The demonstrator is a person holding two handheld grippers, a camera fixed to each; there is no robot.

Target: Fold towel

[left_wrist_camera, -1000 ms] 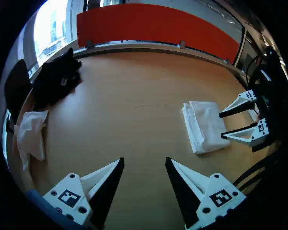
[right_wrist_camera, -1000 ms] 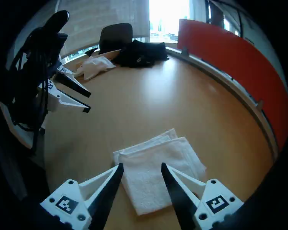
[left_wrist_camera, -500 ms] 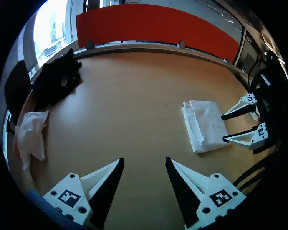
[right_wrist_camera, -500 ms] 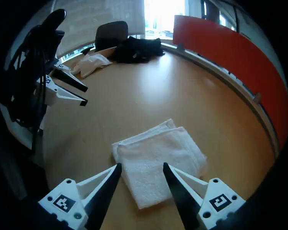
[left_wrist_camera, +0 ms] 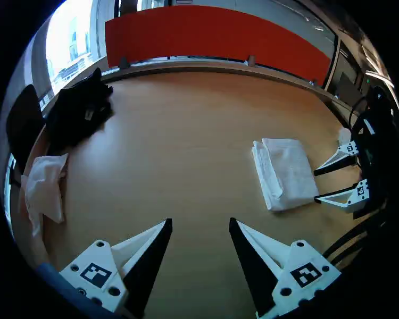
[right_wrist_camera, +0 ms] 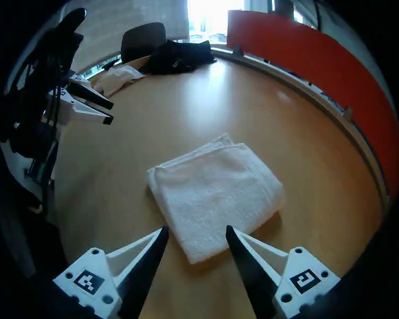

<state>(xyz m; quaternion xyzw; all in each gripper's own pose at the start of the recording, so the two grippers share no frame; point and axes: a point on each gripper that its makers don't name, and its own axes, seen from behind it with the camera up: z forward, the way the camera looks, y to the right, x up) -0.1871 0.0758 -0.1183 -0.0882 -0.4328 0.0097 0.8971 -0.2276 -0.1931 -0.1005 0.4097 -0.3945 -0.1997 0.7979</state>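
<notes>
A white towel (right_wrist_camera: 215, 192) lies folded into a thick rectangle on the wooden table (right_wrist_camera: 199, 111); in the left gripper view the towel (left_wrist_camera: 284, 173) is at the right. My right gripper (right_wrist_camera: 197, 234) hovers open just short of its near edge, nothing between the fingers. From the left gripper view the right gripper (left_wrist_camera: 319, 186) stands just off the towel's right side. My left gripper (left_wrist_camera: 199, 226) is open over bare wood, well away from the towel; the right gripper view has the left gripper (right_wrist_camera: 108, 112) at the far left.
A black bag (left_wrist_camera: 77, 109) and a crumpled white cloth (left_wrist_camera: 42, 186) lie at the table's far left end by a dark chair (right_wrist_camera: 141, 42). A red partition (left_wrist_camera: 215, 34) runs along the back edge. Black cables hang at the left gripper (right_wrist_camera: 34, 95).
My right gripper has drawn back from over the towel, so the whole towel now lies ahead of its fingertips. The left gripper has stayed put.
</notes>
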